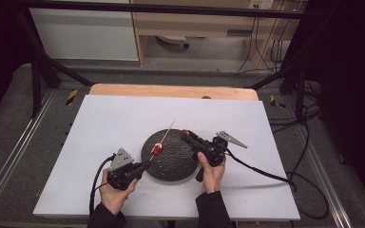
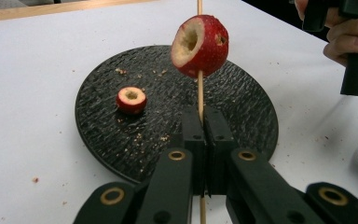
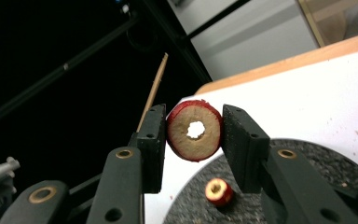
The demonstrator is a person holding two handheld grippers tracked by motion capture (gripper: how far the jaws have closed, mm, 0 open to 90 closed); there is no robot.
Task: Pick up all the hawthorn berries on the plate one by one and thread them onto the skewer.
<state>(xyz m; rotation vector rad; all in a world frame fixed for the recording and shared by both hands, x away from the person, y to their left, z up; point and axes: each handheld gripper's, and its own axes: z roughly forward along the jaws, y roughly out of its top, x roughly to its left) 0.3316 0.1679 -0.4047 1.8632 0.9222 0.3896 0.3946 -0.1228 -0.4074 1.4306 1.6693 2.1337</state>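
Skewer (image 2: 200, 88) clamped in left tool (image 2: 204, 122), cored fruit (image 3: 195, 130) clamped in right tool (image 3: 193, 135): best threaded with hole lined up on skewer tip over plate (image 1: 171, 164).

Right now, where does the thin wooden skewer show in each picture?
High view: thin wooden skewer slants over the round black plate, centre.
Left gripper view: skewer upright at centre, through a cored red fruit.
Right gripper view: skewer upper left, against darkness.
Shared landmark: the black plate.
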